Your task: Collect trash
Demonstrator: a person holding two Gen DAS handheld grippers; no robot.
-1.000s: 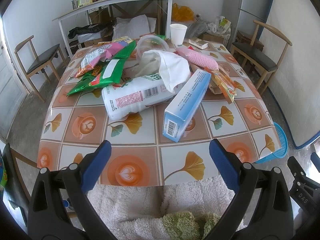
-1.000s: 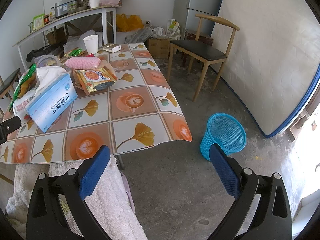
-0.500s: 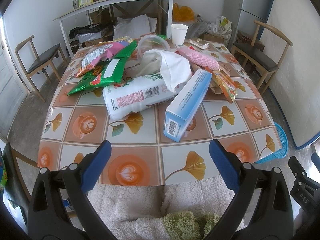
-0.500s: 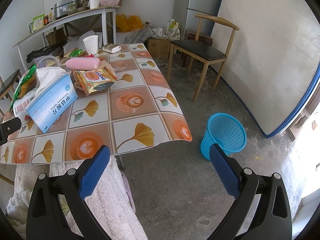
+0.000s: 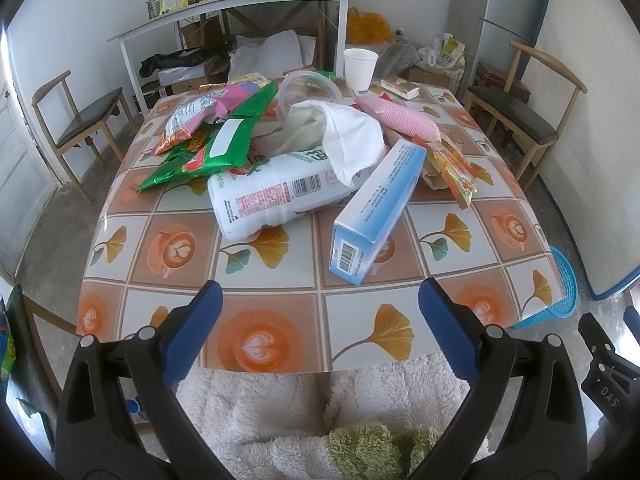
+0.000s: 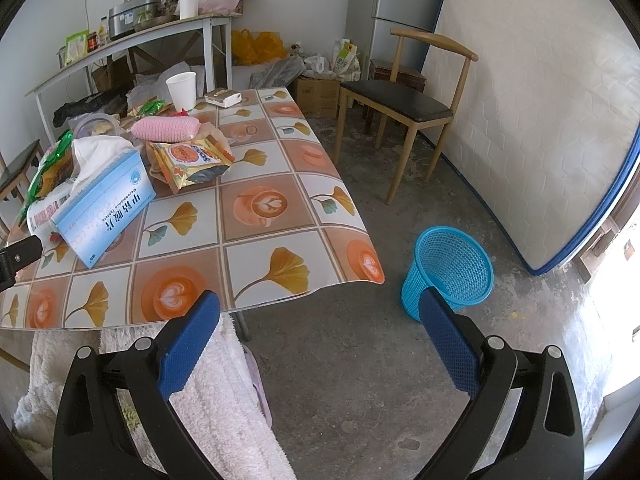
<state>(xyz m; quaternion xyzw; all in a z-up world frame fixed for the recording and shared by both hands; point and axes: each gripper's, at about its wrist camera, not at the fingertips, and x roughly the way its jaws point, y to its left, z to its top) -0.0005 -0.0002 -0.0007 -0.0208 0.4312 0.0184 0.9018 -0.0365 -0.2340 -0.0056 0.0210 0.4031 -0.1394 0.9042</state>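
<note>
Nothing had been collected: both the left gripper (image 5: 320, 316) and the right gripper (image 6: 320, 316) were held wide apart and empty, wrappers and the light-blue cardboard box (image 5: 378, 210) were left mid-frame on the tiled table (image 5: 256, 344), and the blue mesh bin (image 6: 450, 270) at right-centre appeared empty.

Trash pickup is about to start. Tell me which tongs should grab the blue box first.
Left. The left tongs, open and empty, face the table with the blue box straight ahead. The right tongs, also open, point at the floor near the basket; the box sits far off to their left.
</note>
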